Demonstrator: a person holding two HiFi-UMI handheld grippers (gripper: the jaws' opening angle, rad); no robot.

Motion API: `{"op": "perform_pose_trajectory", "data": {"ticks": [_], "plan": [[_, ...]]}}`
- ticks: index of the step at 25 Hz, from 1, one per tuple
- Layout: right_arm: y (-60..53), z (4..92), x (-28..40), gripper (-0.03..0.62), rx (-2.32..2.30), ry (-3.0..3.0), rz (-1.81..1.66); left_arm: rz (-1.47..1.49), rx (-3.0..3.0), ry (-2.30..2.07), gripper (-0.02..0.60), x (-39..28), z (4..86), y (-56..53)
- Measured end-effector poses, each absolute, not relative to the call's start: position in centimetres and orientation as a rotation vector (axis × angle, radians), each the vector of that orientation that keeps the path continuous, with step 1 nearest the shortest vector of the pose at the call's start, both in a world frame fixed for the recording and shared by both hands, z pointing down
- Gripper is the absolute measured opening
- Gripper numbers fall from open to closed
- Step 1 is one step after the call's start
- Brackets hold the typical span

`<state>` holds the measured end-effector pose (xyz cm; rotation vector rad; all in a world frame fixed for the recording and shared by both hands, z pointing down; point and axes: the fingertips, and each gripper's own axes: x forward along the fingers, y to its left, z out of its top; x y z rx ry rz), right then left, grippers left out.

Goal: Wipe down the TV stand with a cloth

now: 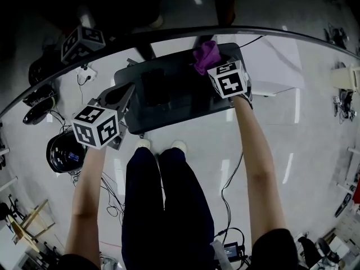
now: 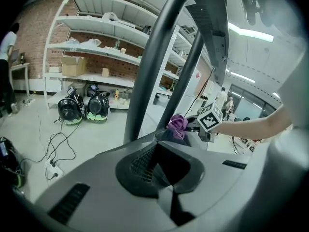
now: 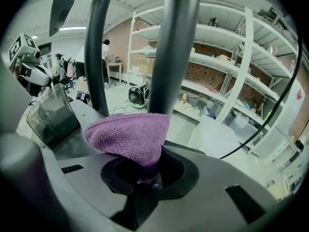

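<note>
While the right claw (image 1: 210,65) pinched a cloth (image 1: 205,54) at the stand's (image 1: 185,103) far right, left claw (image 1: 125,92) pressed together, wiping leftward seemed due next.

Cloth (image 3: 130,137) at the far edge of the TV stand (image 1: 185,97): plain purple. The stand itself is dark grey to black, glossy. Right marker cube (image 1: 228,79) and left marker cube (image 1: 95,127), at the stand's two sides — white faces with black square patterns. Floor (image 1: 197,134) under the stand — pale grey. Trousers (image 1: 163,207) before it: dark navy.
</note>
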<state>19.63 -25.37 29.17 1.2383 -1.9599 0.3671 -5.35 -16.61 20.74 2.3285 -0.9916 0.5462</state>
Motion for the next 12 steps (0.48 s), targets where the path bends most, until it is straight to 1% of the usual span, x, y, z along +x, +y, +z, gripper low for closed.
{"op": "perform_pose_trajectory", "data": {"ticks": [7,12], "plan": [[-26.3,28.5,25.0,0.077,1.287,-1.838,0.281,0.568,2.314,-0.977,0.006,-5.4,21.4,-15.7],[-26.9,28.7,28.8,0.077,1.341,-1.781,0.282,0.572,2.301,-0.96,0.006,-4.9,22.4,-15.8]]}}
